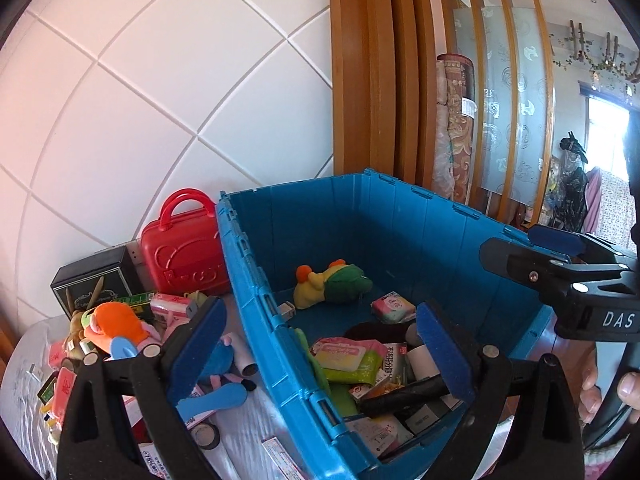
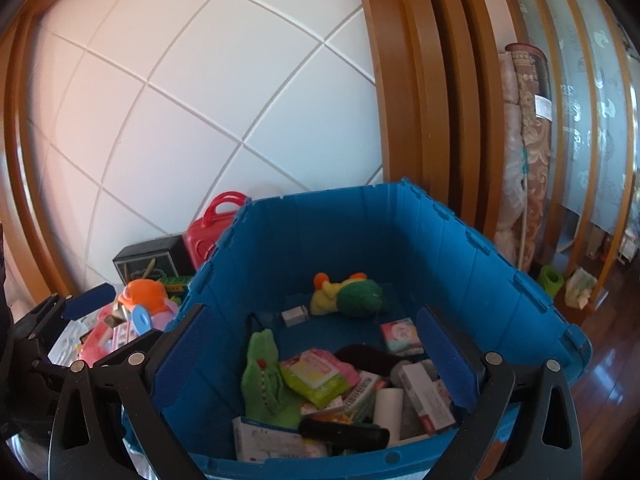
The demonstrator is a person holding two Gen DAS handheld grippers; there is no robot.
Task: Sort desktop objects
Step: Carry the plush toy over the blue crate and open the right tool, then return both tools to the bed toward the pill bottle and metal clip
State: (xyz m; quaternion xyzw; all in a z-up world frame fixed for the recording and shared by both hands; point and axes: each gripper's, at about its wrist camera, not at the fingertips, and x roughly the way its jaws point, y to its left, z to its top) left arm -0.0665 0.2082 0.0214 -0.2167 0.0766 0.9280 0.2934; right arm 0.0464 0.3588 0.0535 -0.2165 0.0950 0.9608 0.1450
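Observation:
A blue plastic crate (image 1: 256, 280) stands on the table and holds a yellow-green plush (image 1: 332, 284), wipes packs (image 2: 316, 376), small boxes, a green crocodile plush (image 2: 264, 376) and a black tube (image 2: 344, 434). My left gripper (image 1: 320, 340) hangs open over the crate's left wall, with nothing between its blue pads. My right gripper (image 2: 316, 344) is open above the crate's near end and holds nothing. Each gripper also shows in the other's view: the right gripper (image 1: 532, 248) at the crate's right rim, the left gripper (image 2: 108, 320) over the table pile.
Left of the crate lie an orange plush (image 1: 116, 324), a blue plush (image 1: 216, 360), pink packs, a tape roll (image 1: 206, 434), a black box (image 1: 92, 284) and a red toy case (image 1: 184, 256). A white tiled wall is behind. Rolled rugs (image 2: 524, 160) and wood floor are to the right.

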